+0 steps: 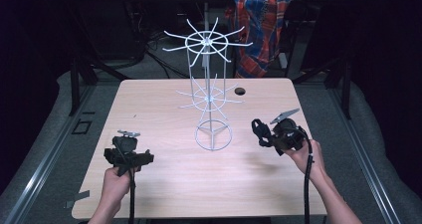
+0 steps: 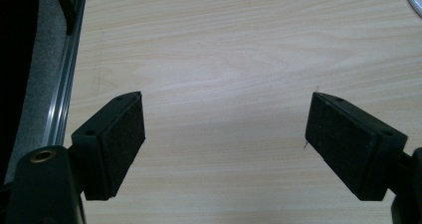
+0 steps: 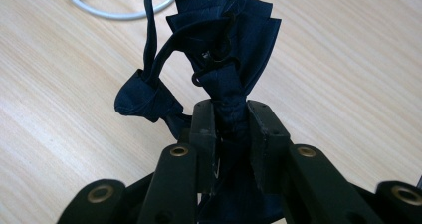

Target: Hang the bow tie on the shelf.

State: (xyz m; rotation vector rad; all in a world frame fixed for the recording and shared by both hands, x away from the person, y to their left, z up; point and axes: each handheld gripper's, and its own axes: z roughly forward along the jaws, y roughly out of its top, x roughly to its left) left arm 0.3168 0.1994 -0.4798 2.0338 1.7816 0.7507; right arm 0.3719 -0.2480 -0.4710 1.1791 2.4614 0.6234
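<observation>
Table (image 1: 164, 184) – pale wood-grain laminate, smooth, slight sheen. Rack (image 1: 209, 92) – thin white coated wire. Item clamped in right gripper (image 3: 231, 122) – dark navy woven cloth (image 3: 234, 40), matt, pleated. Left gripper (image 2: 226, 134) pads (image 2: 122, 139) – black, rough, matt.

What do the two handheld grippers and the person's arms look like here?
Both the left gripper and right gripper are black, each topped by a grey three-cornered plate and trailing a black cable. Their jaws are flat black blocks with dark pads; brass-coloured rivets mark the linkages. The forearms are bare, no sleeves visible.
</observation>
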